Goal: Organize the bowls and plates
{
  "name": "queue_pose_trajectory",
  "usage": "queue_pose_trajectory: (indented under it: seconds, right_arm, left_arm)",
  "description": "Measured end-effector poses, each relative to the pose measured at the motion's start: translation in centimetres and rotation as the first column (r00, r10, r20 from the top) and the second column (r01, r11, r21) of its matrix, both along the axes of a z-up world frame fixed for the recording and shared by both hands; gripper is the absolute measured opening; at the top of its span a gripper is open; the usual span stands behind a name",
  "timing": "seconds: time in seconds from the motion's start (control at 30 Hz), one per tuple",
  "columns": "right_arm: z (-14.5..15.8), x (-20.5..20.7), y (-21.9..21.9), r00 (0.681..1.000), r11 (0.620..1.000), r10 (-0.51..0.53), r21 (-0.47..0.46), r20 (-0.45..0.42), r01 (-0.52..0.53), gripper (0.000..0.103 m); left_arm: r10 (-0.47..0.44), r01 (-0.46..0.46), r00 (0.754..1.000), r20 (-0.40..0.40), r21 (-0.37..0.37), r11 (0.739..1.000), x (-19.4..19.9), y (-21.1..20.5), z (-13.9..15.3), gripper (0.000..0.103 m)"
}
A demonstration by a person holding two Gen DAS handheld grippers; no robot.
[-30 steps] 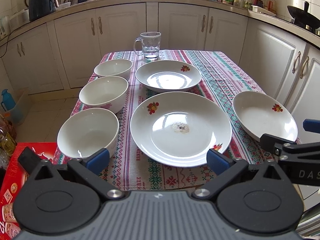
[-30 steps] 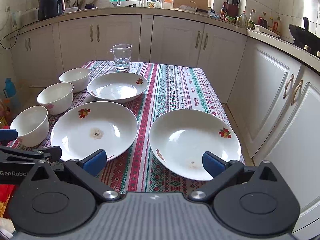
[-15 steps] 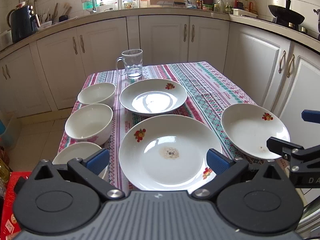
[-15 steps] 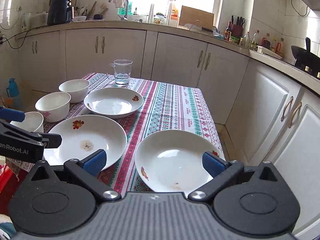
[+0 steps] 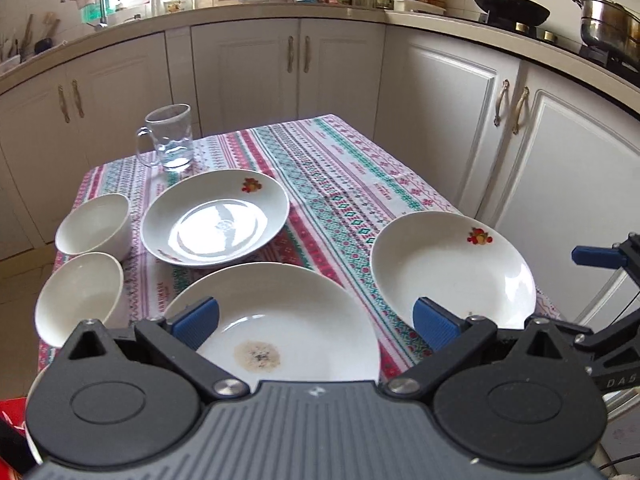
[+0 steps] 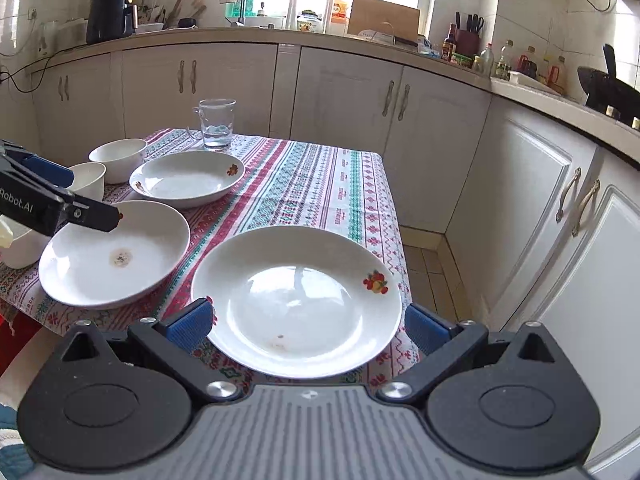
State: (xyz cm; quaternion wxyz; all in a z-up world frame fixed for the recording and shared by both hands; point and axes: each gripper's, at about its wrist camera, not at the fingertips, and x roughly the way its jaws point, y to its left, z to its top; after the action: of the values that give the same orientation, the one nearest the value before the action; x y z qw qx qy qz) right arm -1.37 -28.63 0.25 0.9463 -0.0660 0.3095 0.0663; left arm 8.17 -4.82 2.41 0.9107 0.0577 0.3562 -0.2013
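Three plates lie on the striped cloth [image 5: 352, 184]: a stained plate [image 5: 288, 328] at the near edge, a right plate [image 6: 296, 300] beside it, and a far plate [image 5: 216, 216] behind, with bowls down the left side, a far bowl [image 5: 94, 224] and a middle bowl [image 5: 78, 296]; a third, nearer one is mostly hidden under the left gripper. The left gripper [image 5: 314, 322] hovers over the stained plate, jaws wide apart and empty; the right gripper [image 6: 306, 326] hangs at the near rim of the right plate, also spread and holding nothing. The likely trouble is the grip: both near plates are shallow, glazed and reach the table's edge, so a pinch on a thin rim could slip or tip a plate off toward the floor. The two grippers sit close together, so reaching for neighbouring plates at once risks a knock. Stacking onto the stained plate would trap the residue. The glass mug [image 5: 168, 138] holds water but stands well behind, a hazard only if a plate is swung far back.
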Motion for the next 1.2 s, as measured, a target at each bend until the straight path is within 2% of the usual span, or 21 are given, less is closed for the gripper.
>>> queue_pose_trajectory:
  seconds: [0.2,0.47,0.53,0.87,1.07,1.1,1.2]
  right_arm:
    - [-2.9,0.3,-1.9,0.997,0.998,0.030,0.063,-0.073,-0.025,0.103]
    - [-5.8,1.4,-2.4,0.989,0.994,0.085,0.084,-0.119,-0.075,0.103]
    - [-6.4,1.8,-2.6,0.987,0.992,0.100,0.085,-0.128,-0.089,0.103]
    - [-7.7,2.6,-2.6,0.979,0.982,0.184,0.062,-0.092,-0.179,0.103]
    - [-7.8,2.8,-3.1,0.971,0.971,0.232,0.073,-0.064,-0.228,0.103]
    - [-7.8,2.9,-3.3,0.970,0.970,0.235,0.076,-0.059,-0.230,0.103]
    - [-7.9,3.0,-3.5,0.969,0.968,0.244,0.080,-0.045,-0.240,0.103]
  left_arm:
    - [-0.106,0.107,0.994,-0.020,0.054,0.993,1.7,-3.4,-0.7,0.102]
    - [-0.208,0.214,0.976,-0.056,0.122,0.969,4.4,-7.0,-1.8,0.102]
    - [-0.240,0.248,0.967,-0.083,0.114,0.962,5.2,-7.7,-2.2,0.102]
    - [-0.340,0.363,0.926,-0.163,0.142,0.921,9.0,-11.6,-4.3,0.099]
    - [-0.375,0.416,0.898,-0.230,0.164,0.895,10.5,-13.0,-5.7,0.091]
    - [-0.384,0.426,0.893,-0.235,0.164,0.890,10.6,-13.1,-5.8,0.086]
    - [-0.395,0.441,0.882,-0.256,0.155,0.884,11.4,-13.5,-6.0,0.081]
